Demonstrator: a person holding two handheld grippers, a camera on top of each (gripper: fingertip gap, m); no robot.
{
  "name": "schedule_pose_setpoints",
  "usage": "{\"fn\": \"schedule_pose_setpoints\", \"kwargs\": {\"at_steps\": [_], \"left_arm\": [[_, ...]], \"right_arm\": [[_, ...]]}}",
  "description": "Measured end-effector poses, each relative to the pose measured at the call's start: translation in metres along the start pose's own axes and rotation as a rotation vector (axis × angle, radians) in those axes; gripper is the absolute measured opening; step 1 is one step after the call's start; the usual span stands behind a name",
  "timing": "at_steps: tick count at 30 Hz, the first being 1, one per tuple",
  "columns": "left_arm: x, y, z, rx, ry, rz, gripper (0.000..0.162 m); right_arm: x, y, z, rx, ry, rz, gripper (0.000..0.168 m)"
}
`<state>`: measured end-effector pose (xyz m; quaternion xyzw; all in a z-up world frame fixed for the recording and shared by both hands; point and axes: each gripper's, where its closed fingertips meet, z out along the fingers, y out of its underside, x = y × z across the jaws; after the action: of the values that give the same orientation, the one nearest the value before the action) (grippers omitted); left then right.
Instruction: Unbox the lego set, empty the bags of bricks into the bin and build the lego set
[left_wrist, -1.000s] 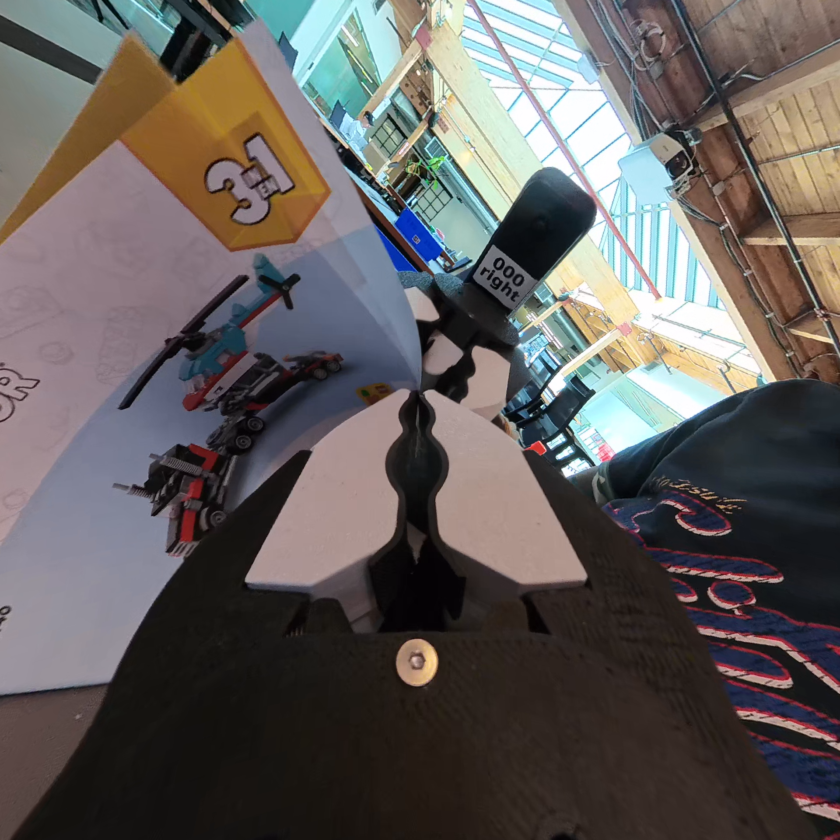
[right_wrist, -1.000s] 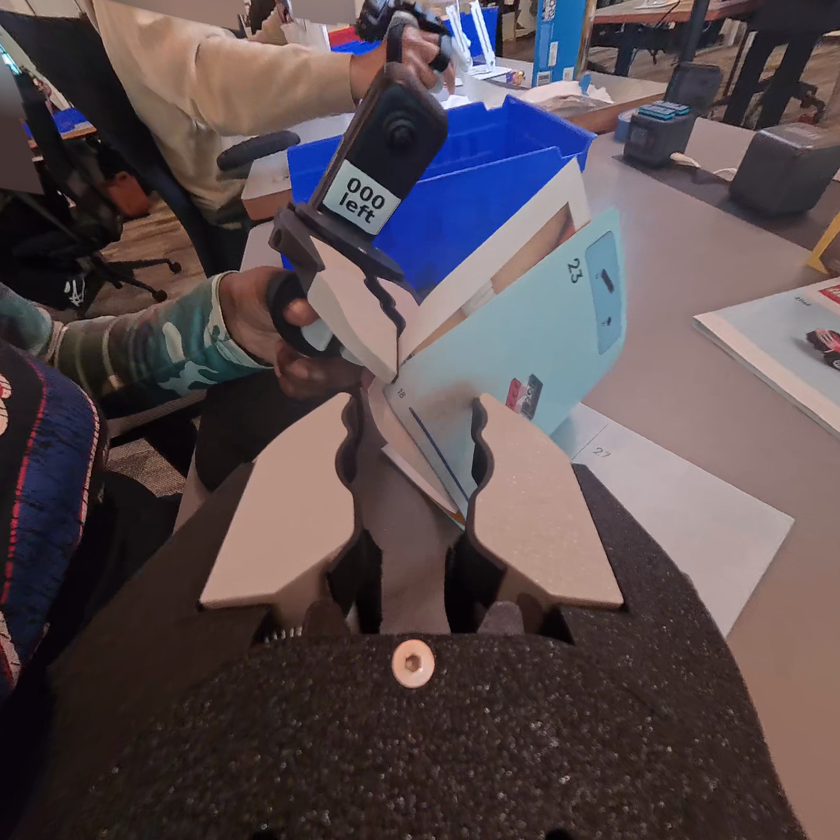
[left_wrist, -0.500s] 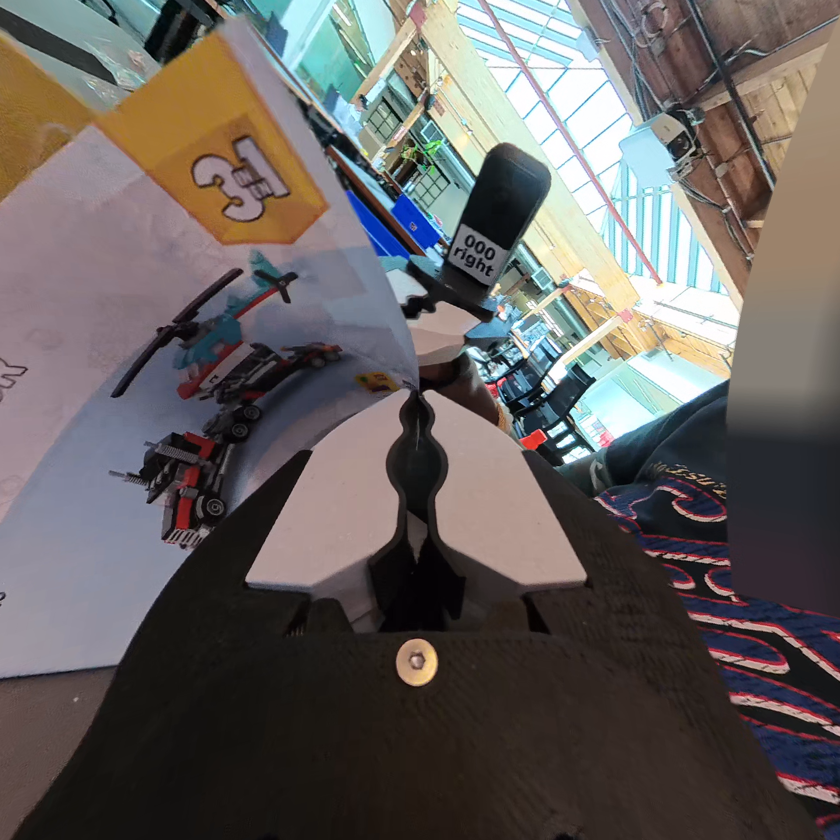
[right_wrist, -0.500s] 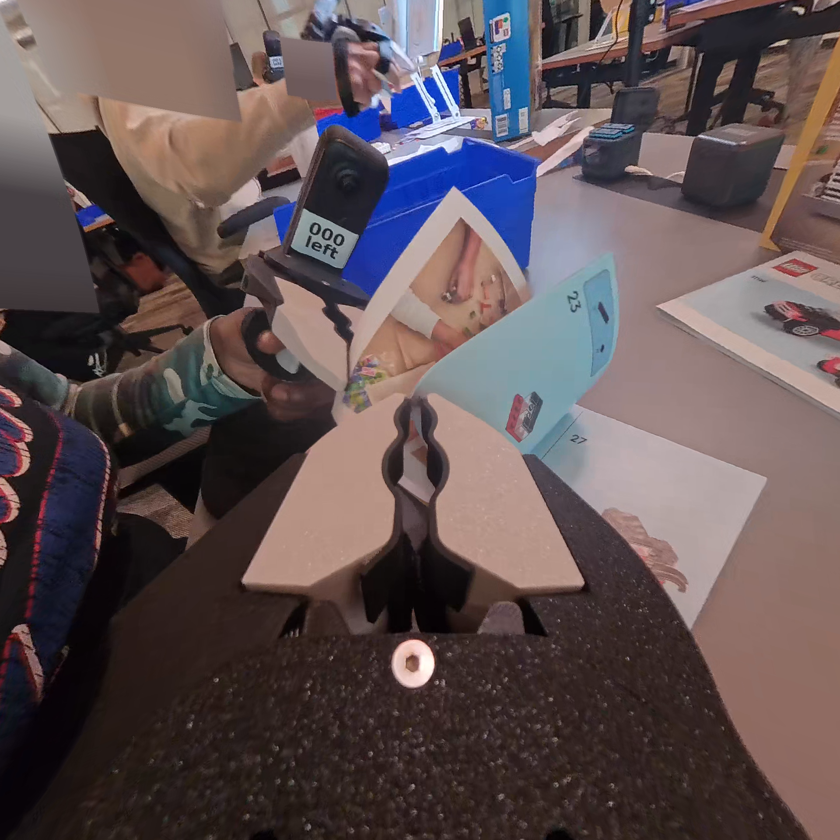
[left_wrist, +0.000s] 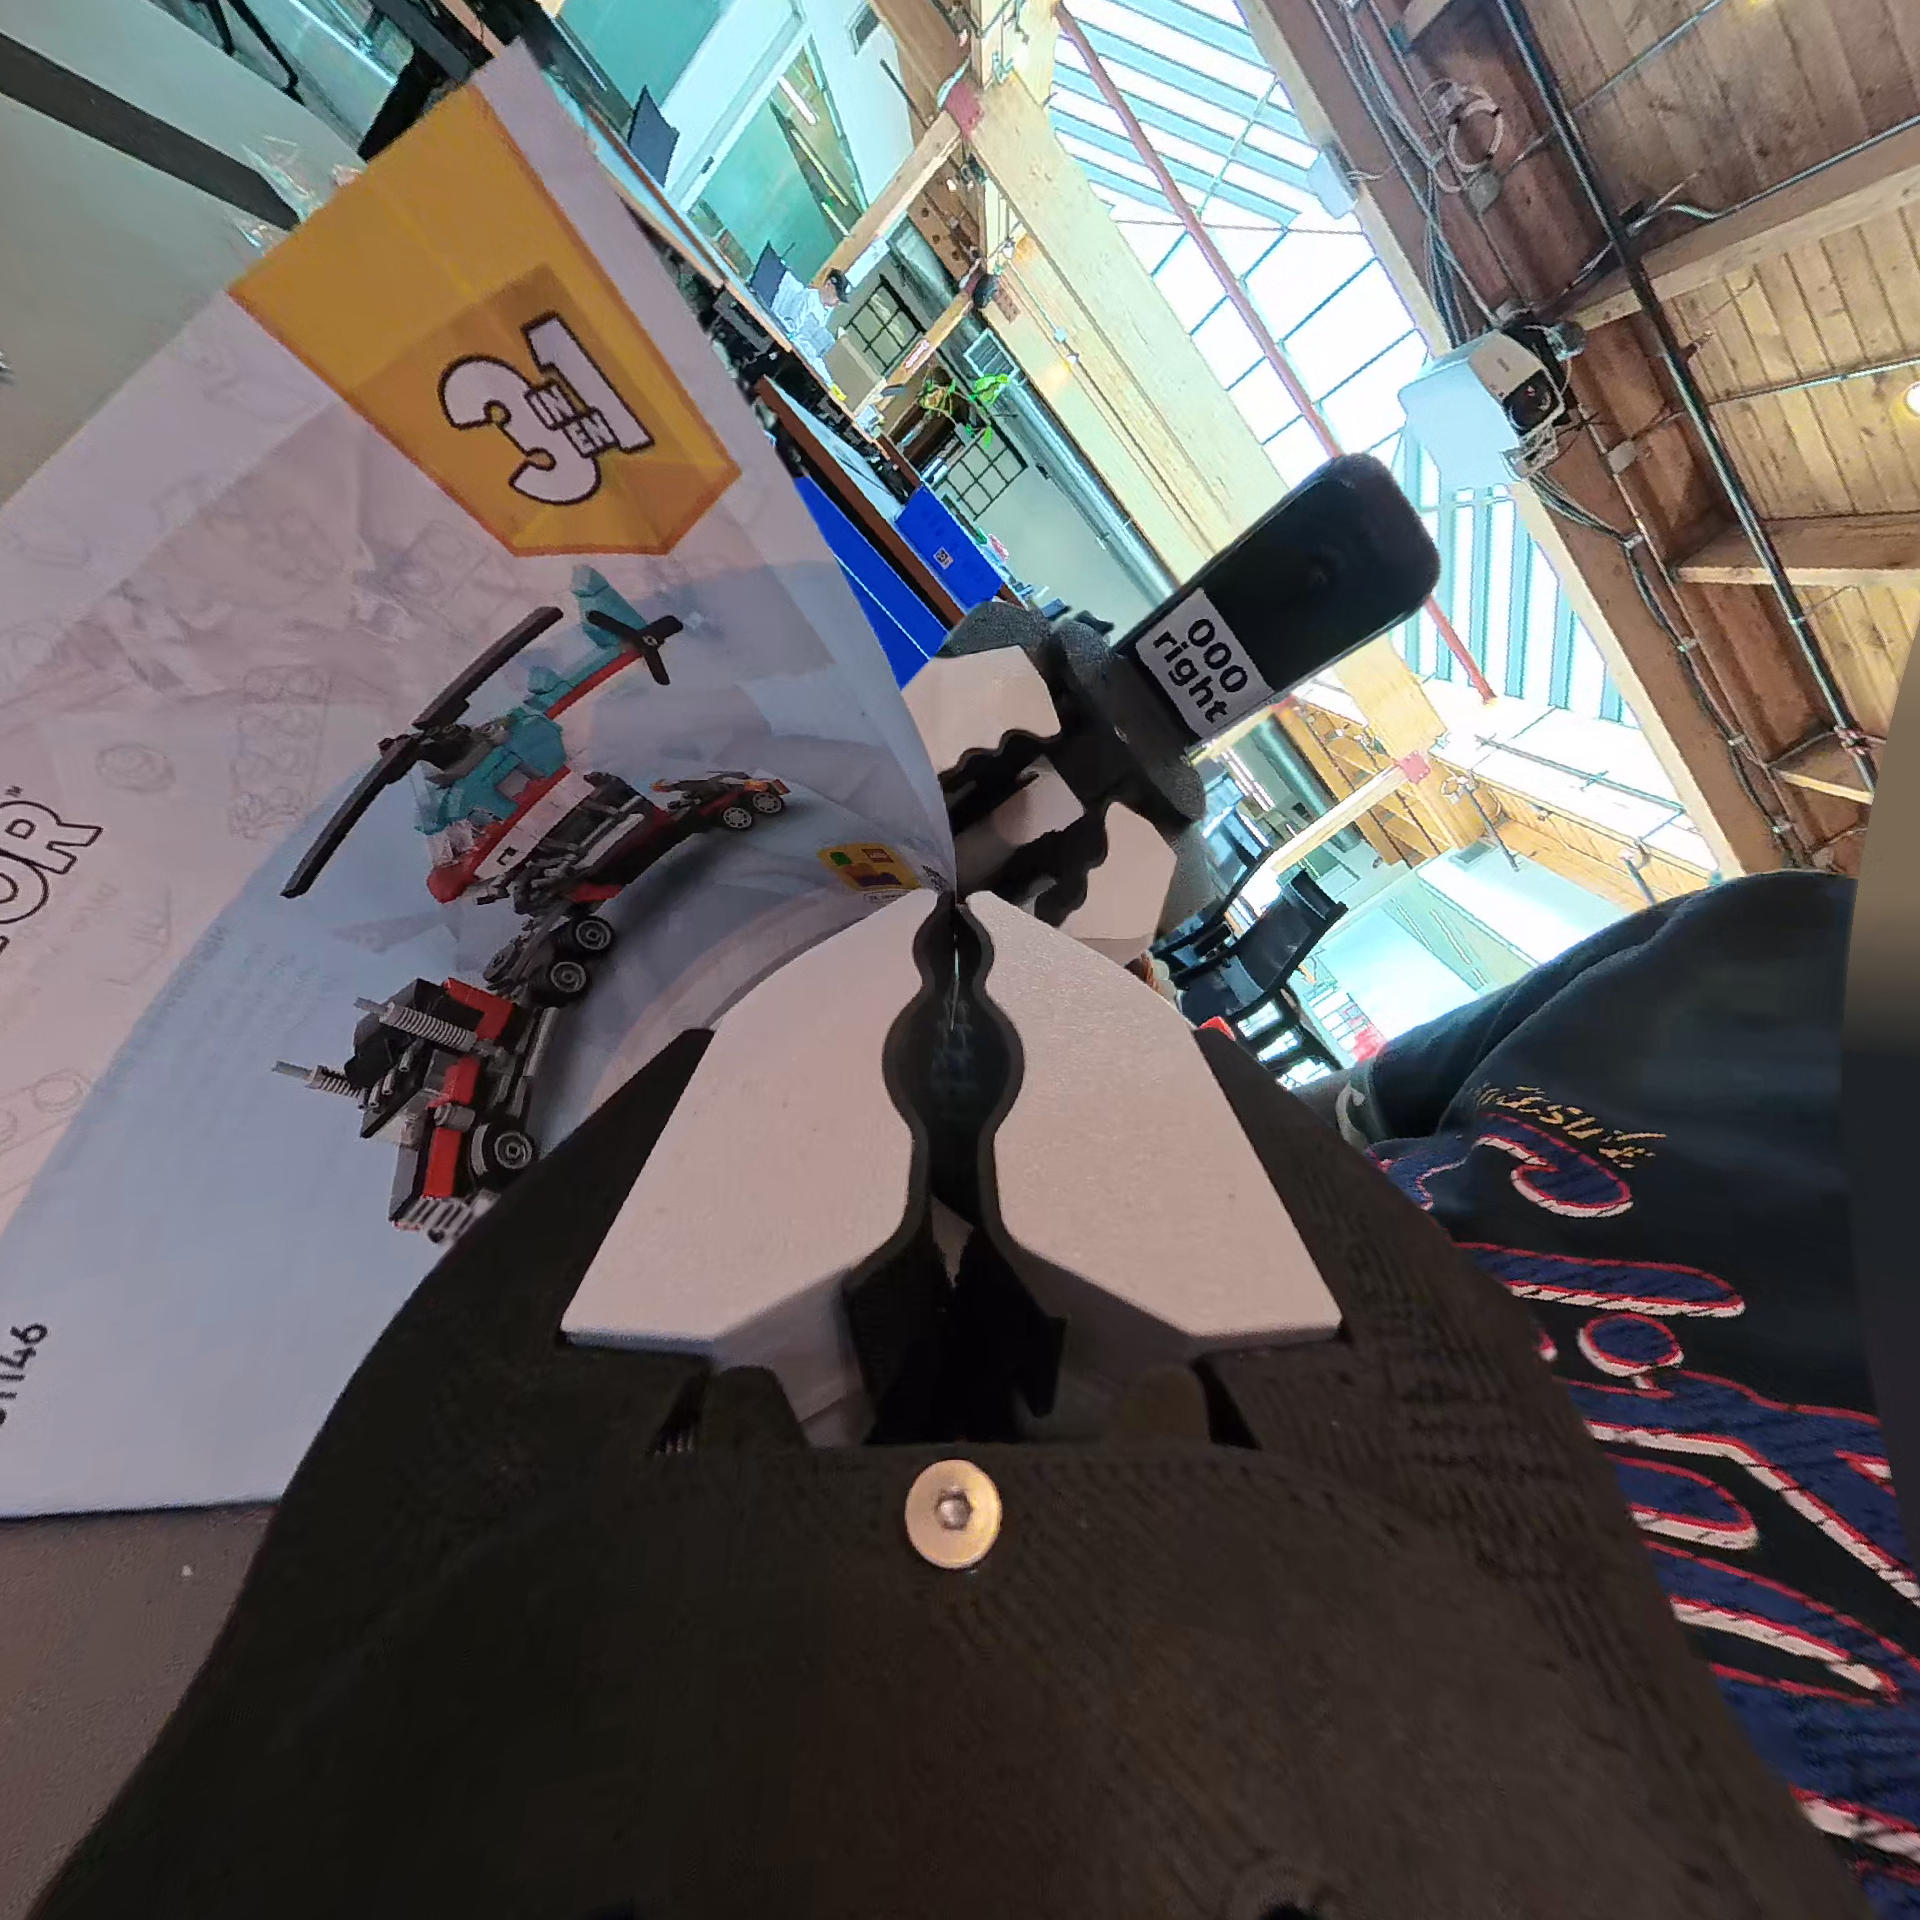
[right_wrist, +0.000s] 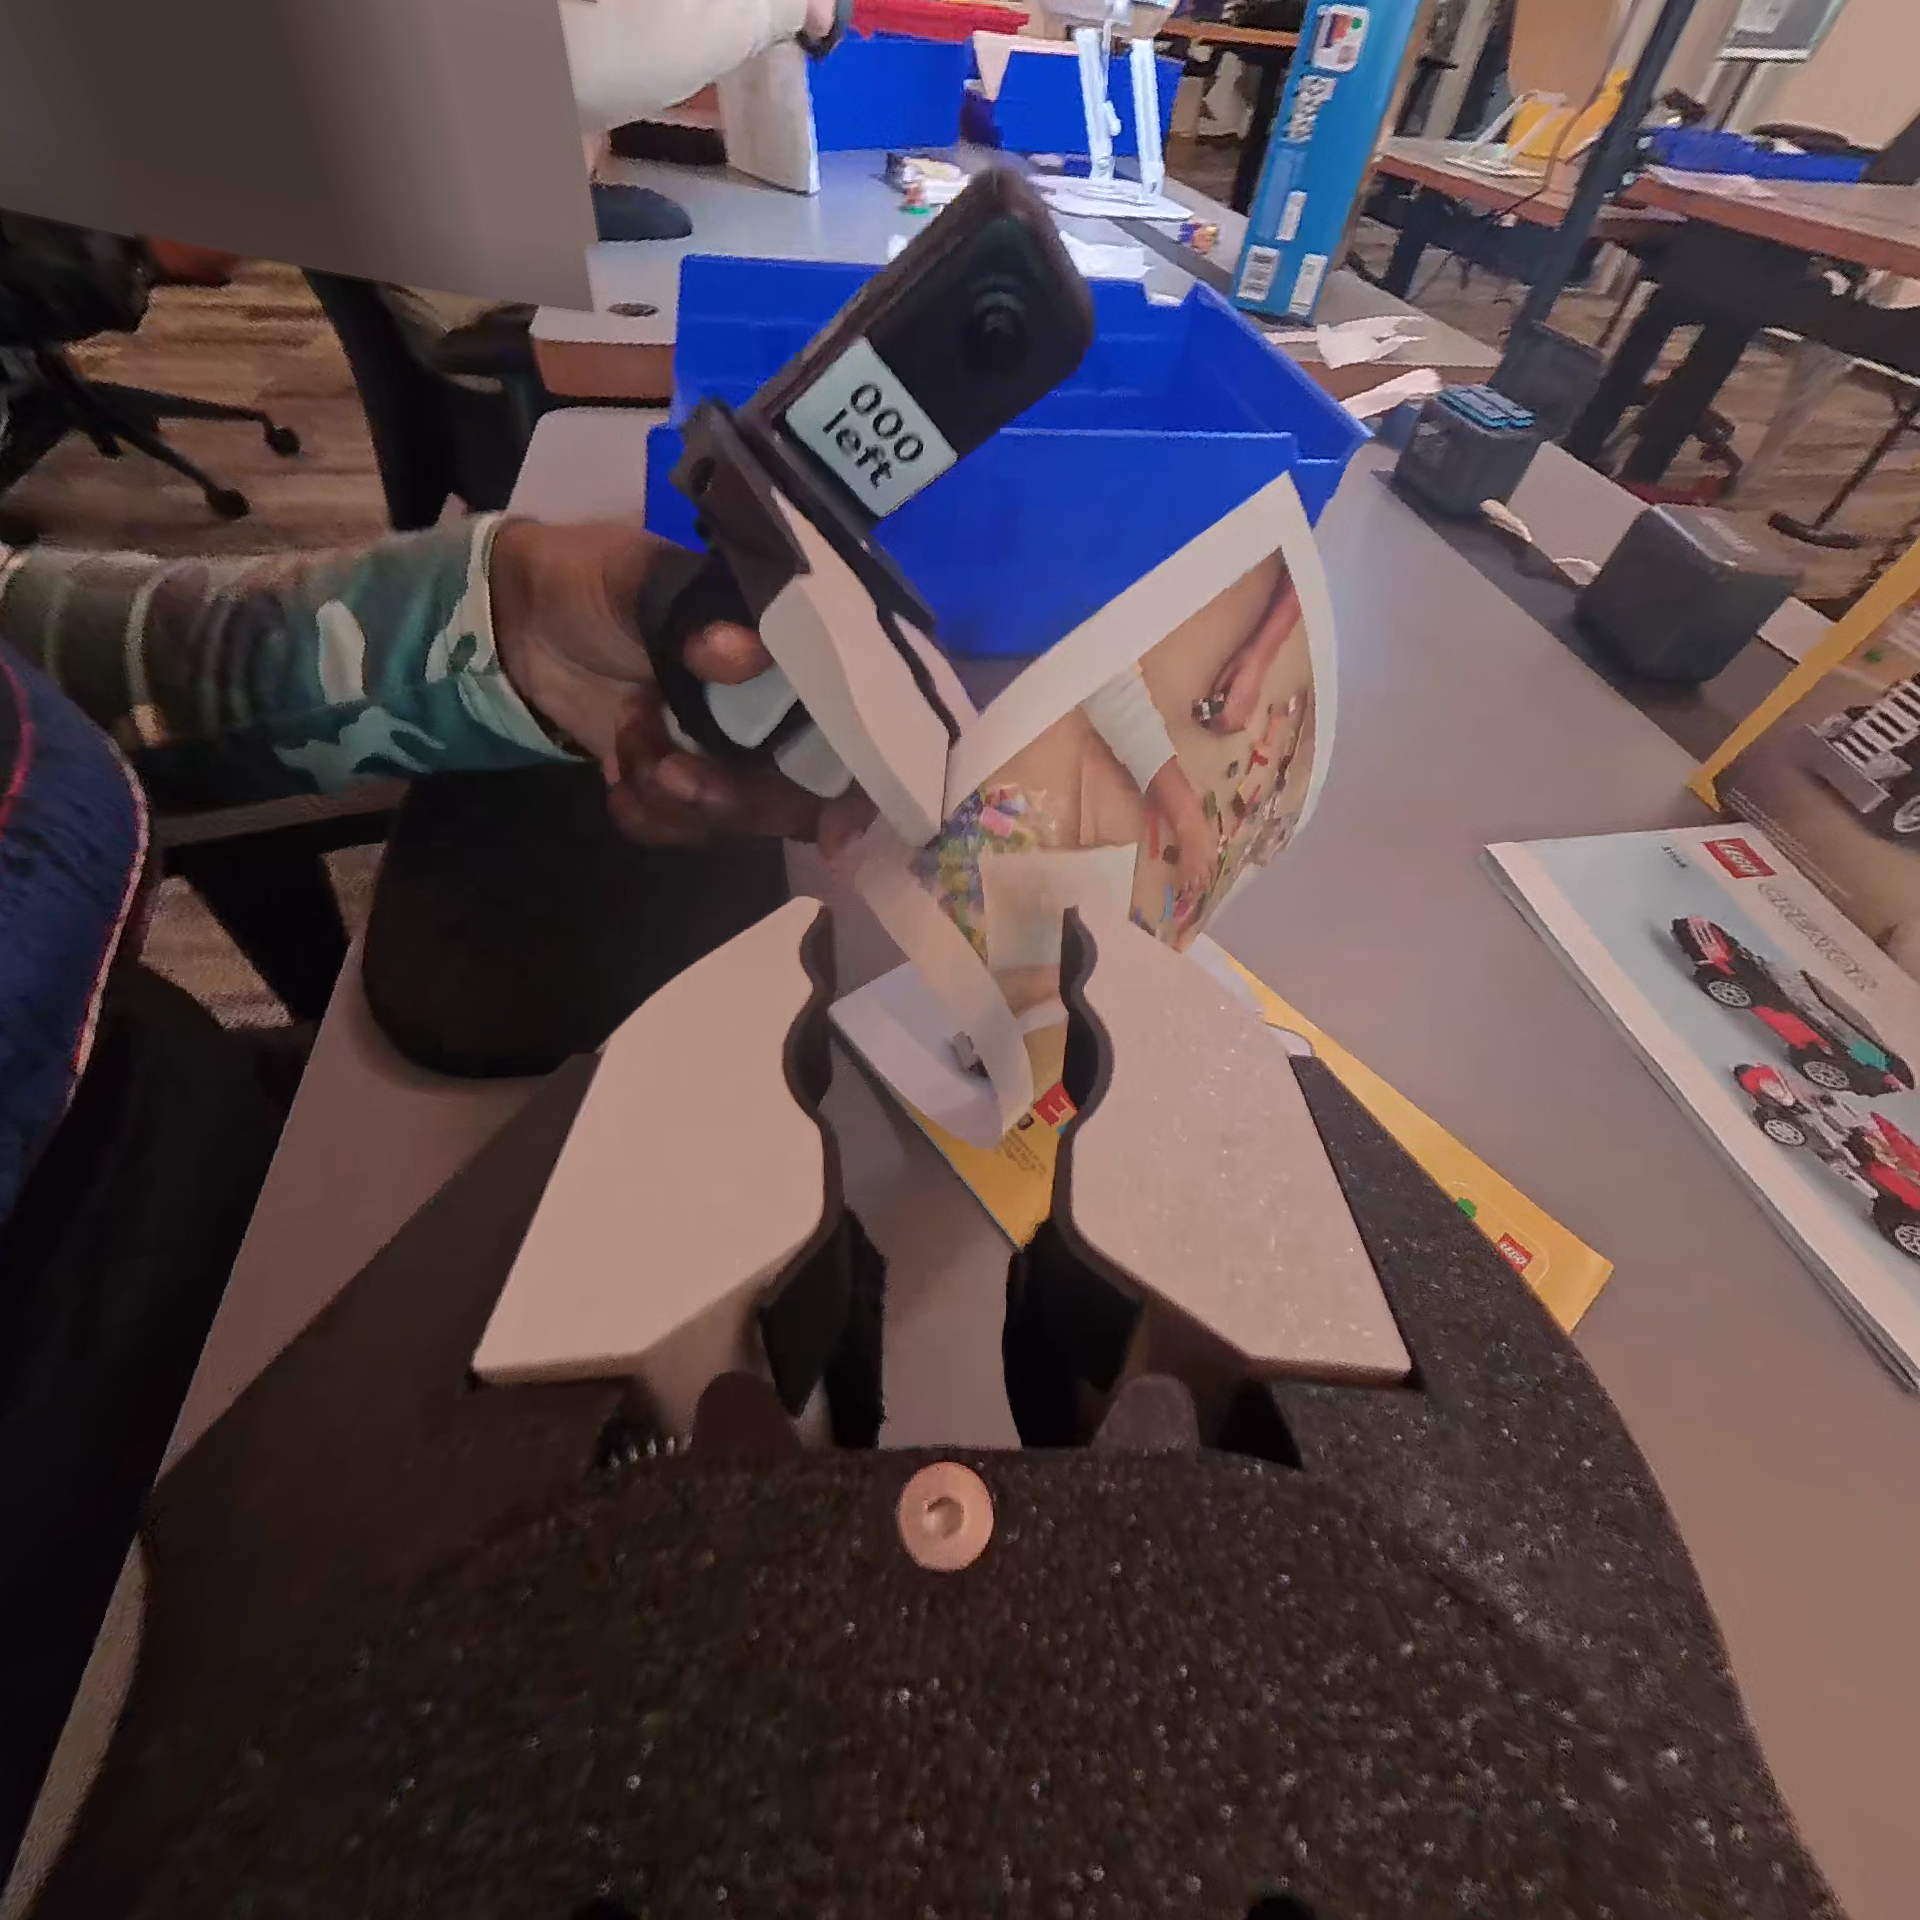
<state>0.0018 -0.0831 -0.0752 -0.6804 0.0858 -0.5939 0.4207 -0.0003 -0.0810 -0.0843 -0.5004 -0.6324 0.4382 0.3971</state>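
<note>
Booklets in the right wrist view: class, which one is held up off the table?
The curled booklet showing a photo page, pinched in the jaws of the left gripper. The booklet with red cars lies flat on the table, farther right.

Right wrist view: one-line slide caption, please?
Left gripper pinches the instruction booklet's cover up; right gripper open below.

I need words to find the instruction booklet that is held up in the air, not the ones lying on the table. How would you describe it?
Start at the blue bin on the grey table. In front of it, the left gripper is shut on the corner of an instruction booklet, lifting it so it curls. Unlike the flat booklet with red cars to the right, this one shows a photo of scattered bricks.
</note>
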Motion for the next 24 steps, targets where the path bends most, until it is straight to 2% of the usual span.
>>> {"fn": "schedule_pose_setpoints", "kwargs": {"at_steps": [2,4,5,7,8,12,16,20,24], "left_arm": [[0.002,0.0,-0.006,-0.012,-0.051,0.013,0.0],[-0.003,0.001,-0.018,-0.04,-0.176,0.07,0.0],[-0.006,0.002,-0.024,-0.06,-0.252,0.113,0.0],[-0.009,0.001,-0.039,-0.095,-0.384,0.196,0.0],[-0.009,-0.001,-0.045,-0.104,-0.432,0.231,0.0],[0.0,-0.008,-0.069,-0.108,-0.543,0.299,0.0],[0.002,-0.007,-0.097,-0.13,-0.655,0.324,0.001],[-0.001,-0.006,-0.124,-0.16,-0.764,0.329,0.001],[-0.012,-0.014,-0.14,-0.201,-0.897,0.376,0.001]], "right_arm": [[-0.002,0.007,-0.005,-0.037,-0.043,-0.012,0.046],[0.0,0.023,-0.01,-0.132,-0.065,-0.036,0.049],[0.004,0.034,-0.013,-0.199,-0.065,-0.065,0.047],[0.021,0.051,-0.015,-0.313,-0.024,-0.105,0.03],[0.031,0.056,-0.014,-0.347,-0.002,-0.099,0.029],[0.046,0.061,0.019,-0.363,-0.06,0.0,0.031],[0.05,0.09,0.048,-0.502,-0.093,-0.017,0.031],[0.063,0.1,0.045,-0.521,-0.008,0.078,0.031],[0.08,0.112,0.012,-0.523,0.148,0.176,0.031]]}}
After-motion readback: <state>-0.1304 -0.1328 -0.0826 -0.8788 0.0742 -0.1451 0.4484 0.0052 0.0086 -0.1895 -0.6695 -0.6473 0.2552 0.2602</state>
